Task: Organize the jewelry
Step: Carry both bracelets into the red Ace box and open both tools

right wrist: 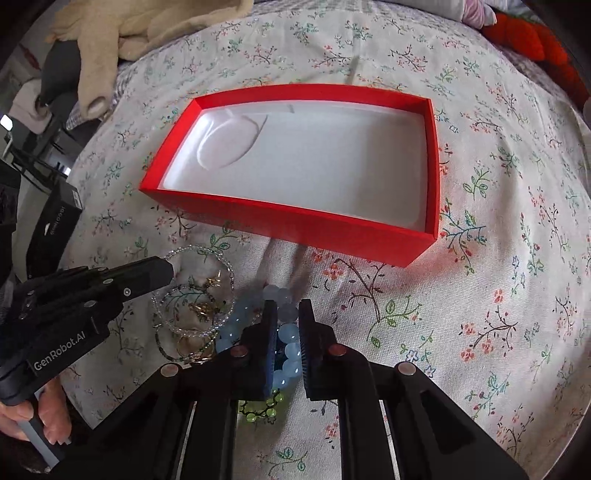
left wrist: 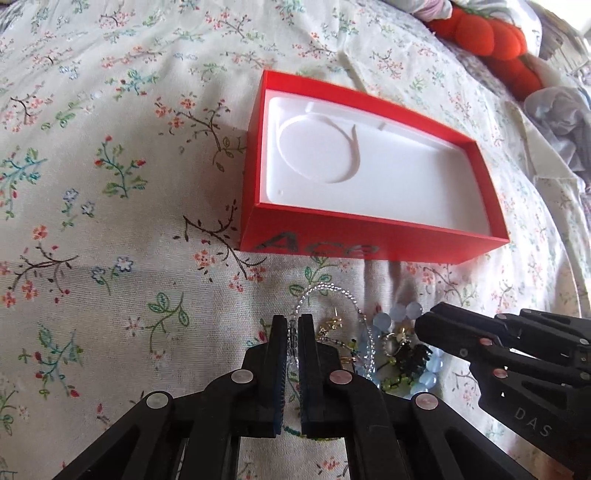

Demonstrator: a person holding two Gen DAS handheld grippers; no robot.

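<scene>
Open red box (left wrist: 373, 243) with a white liner (right wrist: 314, 162) on a flowered sheet (left wrist: 110, 184), nothing inside it.

Jewelry pile (left wrist: 373, 350) on the sheet just in front of the box's near wall: clear bead strand (left wrist: 332, 291), blue bead bracelet (right wrist: 290, 343), green beads (right wrist: 262, 406), gold pieces (right wrist: 201, 308).

Left tongs (left wrist: 293, 323) at the pile's left edge, in front of the box, clenched on the clear bead strand (a thin line of beads pinched between the two pads). Rest of the strand looping toward the box wall.

Right tongs (right wrist: 288, 308) at the pile's right side, also in front of the box, pads squeezed against the blue bead bracelet, round beads lined up in the narrow gap between them. Green beads lower in that view, farther from the box.

Both tongs side by side, tips near each other over the pile, neither over the box.

Red plush (left wrist: 491, 37) beyond the box's far right corner. Cream cloth (right wrist: 129, 33) beyond its far left corner.
</scene>
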